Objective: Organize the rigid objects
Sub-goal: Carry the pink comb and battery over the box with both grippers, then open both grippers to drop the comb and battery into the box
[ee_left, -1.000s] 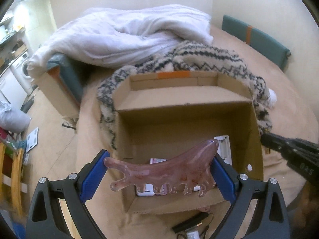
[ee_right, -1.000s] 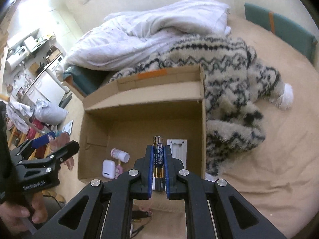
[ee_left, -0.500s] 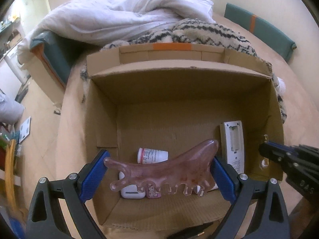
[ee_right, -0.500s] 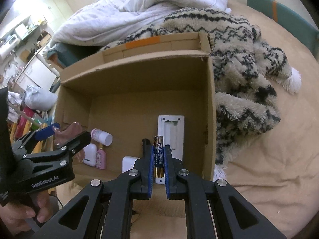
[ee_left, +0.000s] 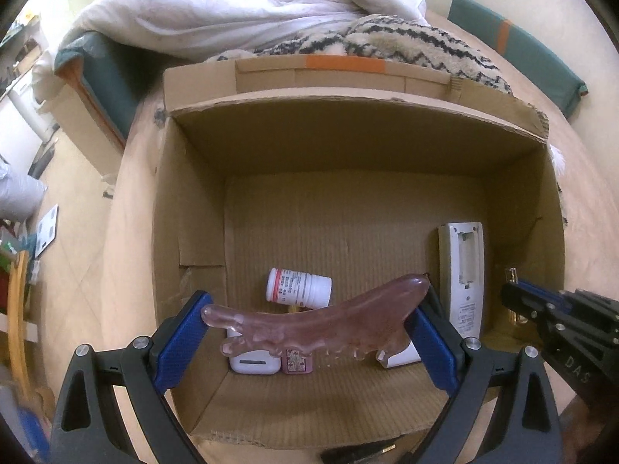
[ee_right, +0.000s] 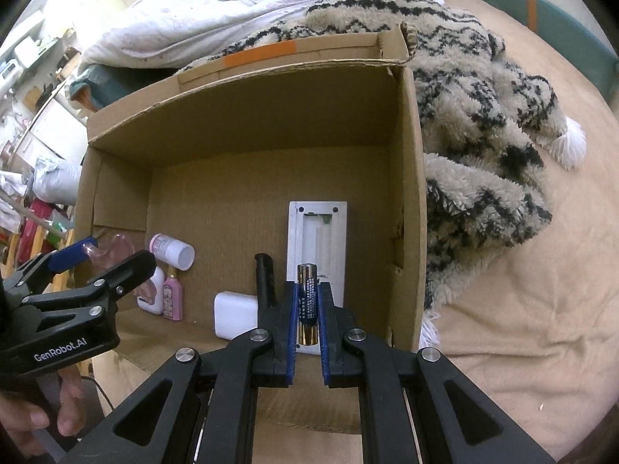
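My left gripper [ee_left: 309, 321] is shut on a translucent pink comb-shaped scraper [ee_left: 317, 321], held crosswise above the near part of an open cardboard box [ee_left: 348, 123]. My right gripper [ee_right: 307, 294] is shut on a battery [ee_right: 306, 301] standing upright between its blue pads, just over the box's near right corner. On the box floor lie a white pill bottle [ee_left: 300, 287], a white remote with its battery bay open [ee_right: 317, 239], a white earbud case [ee_left: 253, 363], a small pink bottle [ee_right: 173, 297], a white charger block [ee_right: 235, 315] and a black stick [ee_right: 265, 278].
The box stands on a tan bed sheet [ee_right: 522, 309]. A fuzzy black-and-cream blanket [ee_right: 483, 116] presses against its right wall, and a white duvet [ee_left: 232, 7] lies behind it. A hand [ee_right: 38, 413] grips the left tool. Floor clutter shows at far left.
Both grippers have sunk toward the box and tipped further down, so the box fills each view. The scraper and battery stay gripped as before.
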The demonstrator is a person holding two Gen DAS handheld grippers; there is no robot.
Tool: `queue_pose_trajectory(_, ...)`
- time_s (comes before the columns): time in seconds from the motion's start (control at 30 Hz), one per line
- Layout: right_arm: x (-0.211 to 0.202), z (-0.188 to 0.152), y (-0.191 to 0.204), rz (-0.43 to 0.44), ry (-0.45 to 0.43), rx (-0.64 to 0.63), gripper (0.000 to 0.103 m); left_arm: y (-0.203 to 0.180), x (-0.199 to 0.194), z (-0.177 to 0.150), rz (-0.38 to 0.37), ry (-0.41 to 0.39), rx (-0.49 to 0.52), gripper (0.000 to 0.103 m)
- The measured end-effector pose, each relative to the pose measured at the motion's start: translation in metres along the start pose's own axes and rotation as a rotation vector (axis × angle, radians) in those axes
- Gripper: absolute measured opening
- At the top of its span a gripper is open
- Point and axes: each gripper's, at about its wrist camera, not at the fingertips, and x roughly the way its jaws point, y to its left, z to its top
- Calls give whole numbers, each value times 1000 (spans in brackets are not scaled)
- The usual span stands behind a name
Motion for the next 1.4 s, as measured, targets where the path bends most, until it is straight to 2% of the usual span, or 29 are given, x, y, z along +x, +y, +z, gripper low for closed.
queue_pose_trajectory(0.27,0,2,0,2,2,3,11,0,-2,1,16,-13,-3,96)
queue_pose_trajectory(0.4,-1,1,-2,5,0,9,11,8,-5,2,30,-21,-51,97)
queue_pose_trajectory(0.53,-2,2,0,9,-11,7,11,9,-11,5,42,-47,-48,97)
queue_pose_trajectory(0.63,-4,3,-2,18,-18,19,12,10,-16,6,29,-80,-49,103)
queue_pose_trajectory(0.7,-4,3,-3,31,-20,31,20,10,-20,7,23,-100,-44,103)
queue_pose_trajectory(0.73,-5,4,-4,37,-24,35,33,9,-20,7,22,-99,-41,103)
queue_pose_trajectory(0.77,-7,4,-4,40,-34,40,57,9,-20,8,19,-93,-41,103)
queue_pose_trajectory(0.83,-13,4,-5,84,-61,53,70,11,-18,7,11,-78,-50,103)
queue_pose_trajectory(1.0,-24,7,-3,98,-112,49,80,15,-17,7,1,-70,-68,103)
queue_pose_trajectory(1.07,-25,8,-3,97,-115,53,87,15,-17,6,-3,-67,-69,103)
queue_pose_trajectory(1.2,-29,7,-1,109,-126,54,88,12,-20,4,12,-63,-52,103)
queue_pose_trajectory(1.33,-38,9,2,116,-157,54,99,13,-30,3,22,-74,-48,103)
queue_pose_trajectory(1.4,-44,7,2,116,-166,55,99,14,-36,1,30,-76,-39,103)
